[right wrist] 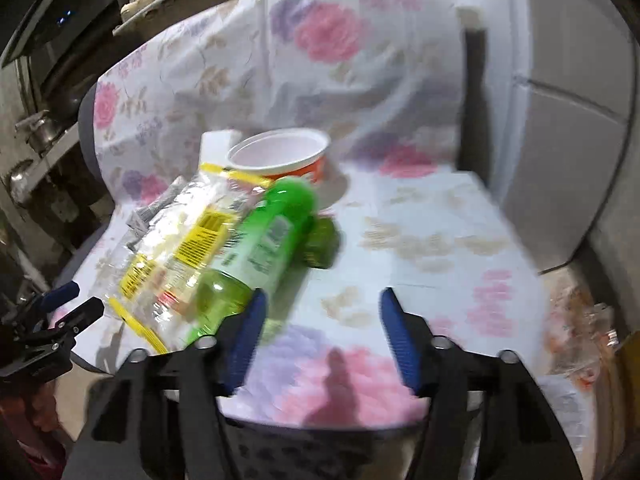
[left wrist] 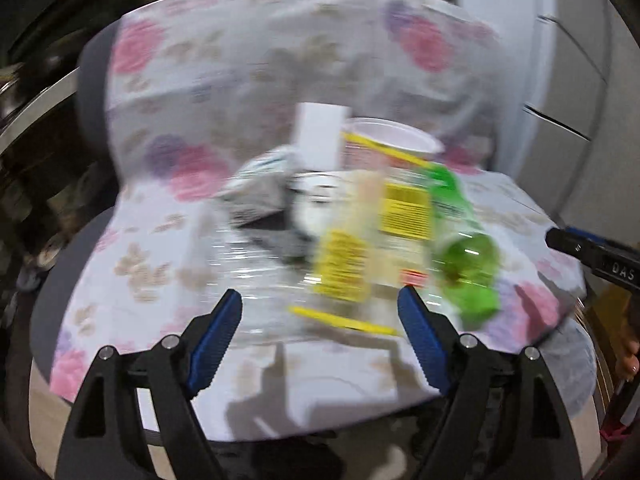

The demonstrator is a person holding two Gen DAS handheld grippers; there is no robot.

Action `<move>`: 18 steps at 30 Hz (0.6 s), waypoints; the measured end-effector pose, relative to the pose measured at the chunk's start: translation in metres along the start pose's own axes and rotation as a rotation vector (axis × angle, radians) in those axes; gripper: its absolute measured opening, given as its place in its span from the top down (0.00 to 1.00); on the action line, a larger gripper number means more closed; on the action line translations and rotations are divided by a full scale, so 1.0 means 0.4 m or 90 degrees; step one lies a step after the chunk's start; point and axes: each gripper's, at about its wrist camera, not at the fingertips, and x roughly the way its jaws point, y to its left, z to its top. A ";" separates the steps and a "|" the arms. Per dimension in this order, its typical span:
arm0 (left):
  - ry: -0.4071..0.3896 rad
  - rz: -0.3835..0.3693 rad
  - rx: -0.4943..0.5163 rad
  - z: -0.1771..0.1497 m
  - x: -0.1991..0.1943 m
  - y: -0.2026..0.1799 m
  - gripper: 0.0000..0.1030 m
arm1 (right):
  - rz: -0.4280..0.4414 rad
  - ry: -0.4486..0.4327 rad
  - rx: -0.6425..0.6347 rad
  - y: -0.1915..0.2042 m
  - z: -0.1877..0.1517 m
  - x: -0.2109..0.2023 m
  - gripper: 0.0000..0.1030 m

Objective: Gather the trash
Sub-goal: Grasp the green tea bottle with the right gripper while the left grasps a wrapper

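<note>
Left wrist view: trash pile sat mid-seat on the floral cover (left wrist: 248,60), frames blurred.
Green bottle (right wrist: 256,256): lay on its side, over the clear yellow-print bag (right wrist: 176,248).
Bag position: just ahead of the left gripper (left wrist: 320,308), between its spread fingers, no contact seen.
Cup (right wrist: 280,152): upright behind the bottle, white card (left wrist: 320,136) beside it.
Crumpled wrapper (left wrist: 260,188): left of pile.
Right gripper (right wrist: 322,312): fingers wide apart, empty, left fingertip just beside the bottle's base.
</note>
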 end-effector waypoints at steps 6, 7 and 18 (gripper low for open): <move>0.008 0.026 -0.032 0.022 0.043 0.058 0.24 | 0.073 0.029 -0.005 0.082 0.037 0.104 0.25; 0.009 0.024 -0.032 0.020 0.048 0.058 0.24 | 0.071 0.036 -0.004 0.092 0.044 0.123 0.25; 0.048 -0.105 0.002 0.026 0.130 0.011 0.31 | 0.077 0.071 0.057 0.062 0.058 0.175 0.25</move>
